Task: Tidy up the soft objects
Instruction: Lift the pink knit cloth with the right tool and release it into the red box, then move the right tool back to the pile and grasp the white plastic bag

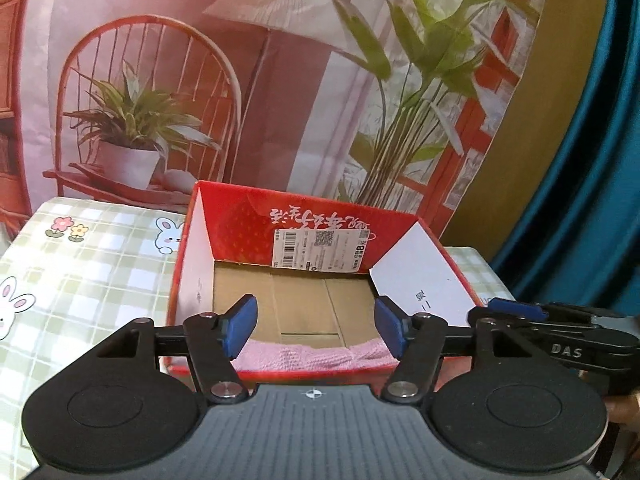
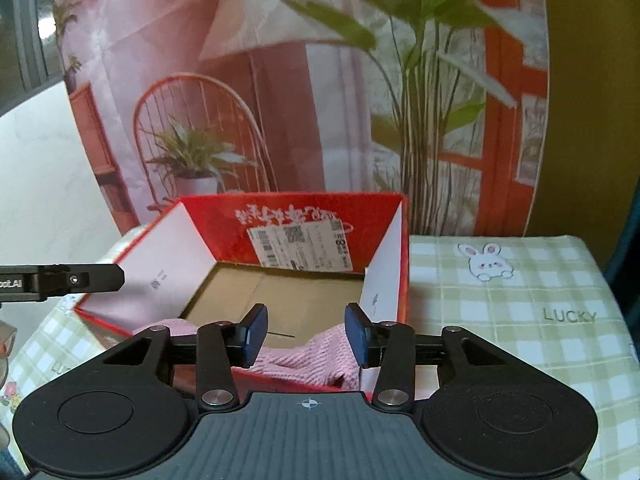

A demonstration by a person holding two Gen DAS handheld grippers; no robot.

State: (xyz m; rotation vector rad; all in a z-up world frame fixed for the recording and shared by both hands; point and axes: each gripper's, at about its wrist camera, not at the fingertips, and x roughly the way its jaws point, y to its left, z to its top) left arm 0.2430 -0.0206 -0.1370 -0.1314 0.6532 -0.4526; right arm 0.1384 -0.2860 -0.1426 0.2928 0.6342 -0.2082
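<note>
Both views looked into an open red box (image 1: 304, 216) standing on a counter (image 1: 80, 264) covered with a green checked cloth printed with rabbits. A pink knitted cloth (image 2: 308, 360) lay inside the box against its near wall, slightly bunched, on the brown cardboard floor. The left gripper (image 1: 316, 328) hung above the near rim, its jaws released and spread wide, the pink cloth below and between the blue pads (image 1: 240, 328) but not touching them. The right gripper (image 2: 306, 334) hung beside it with jaws parted less widely; the cloth appeared just clear of its pads, though the view was partly blocked. A white shipping label (image 1: 320, 254) was stuck to the far inner wall.
</note>
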